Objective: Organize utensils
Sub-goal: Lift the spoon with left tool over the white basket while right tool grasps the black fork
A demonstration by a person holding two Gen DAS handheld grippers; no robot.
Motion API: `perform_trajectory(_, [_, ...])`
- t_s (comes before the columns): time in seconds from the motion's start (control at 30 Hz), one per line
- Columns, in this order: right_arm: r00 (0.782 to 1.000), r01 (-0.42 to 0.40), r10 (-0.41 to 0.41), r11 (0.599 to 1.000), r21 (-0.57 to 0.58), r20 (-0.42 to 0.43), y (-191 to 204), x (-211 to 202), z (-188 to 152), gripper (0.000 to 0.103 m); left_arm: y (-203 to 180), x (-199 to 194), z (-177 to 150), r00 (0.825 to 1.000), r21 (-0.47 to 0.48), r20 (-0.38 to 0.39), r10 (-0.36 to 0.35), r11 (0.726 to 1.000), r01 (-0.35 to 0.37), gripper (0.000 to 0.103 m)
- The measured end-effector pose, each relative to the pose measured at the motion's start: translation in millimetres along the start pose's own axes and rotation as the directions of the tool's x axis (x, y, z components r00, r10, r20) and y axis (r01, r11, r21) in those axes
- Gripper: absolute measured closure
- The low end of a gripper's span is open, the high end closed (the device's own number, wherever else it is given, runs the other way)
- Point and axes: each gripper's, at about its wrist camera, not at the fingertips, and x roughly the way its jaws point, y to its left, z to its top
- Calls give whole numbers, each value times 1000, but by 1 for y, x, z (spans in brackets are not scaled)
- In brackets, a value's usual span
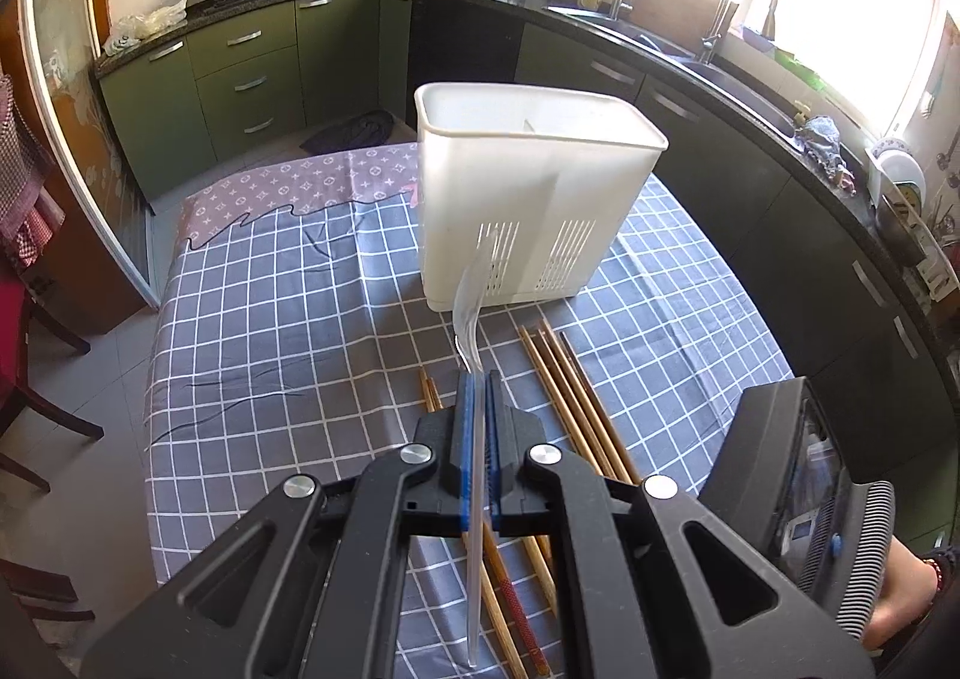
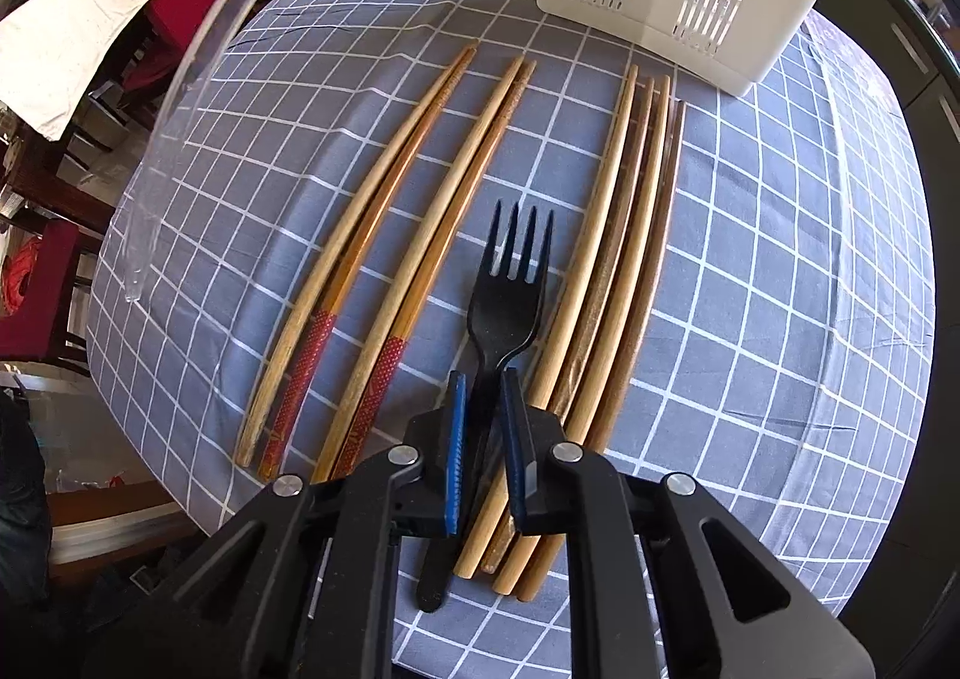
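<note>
On the left wrist view, the left gripper (image 1: 478, 379) is clamped on a clear plastic utensil (image 1: 471, 295) before the empty white caddy (image 1: 534, 199). Right wrist view: right gripper (image 2: 485, 397) flanks the black fork (image 2: 507, 289)'s handle on the table (image 2: 750, 259); chopsticks (image 2: 390, 235) remain unsorted.

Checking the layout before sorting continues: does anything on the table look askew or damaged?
Nothing stands out. The chopsticks lie in tidy parallel groups, the black fork lies straight between them, and the white caddy stands upright on the checked tablecloth.
</note>
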Motion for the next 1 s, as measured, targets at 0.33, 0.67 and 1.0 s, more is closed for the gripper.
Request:
perform_trajectory(0.33, [974,-137,133,991,7,183,-6,-37,-15,93,-1,-62,37,974,-15,213,-82,996,87,99])
perform_trajectory(0.67, [876,-343,298,938,56,379,-48,-71,-54,93,-3,-71,121,852,-31,515,-95,991,129,99])
perform_trajectory(1.0, [816,-438,366,896,66,447,-69,-77,-66,93,-2,-2,150,792,-57,610,1,997,43,99])
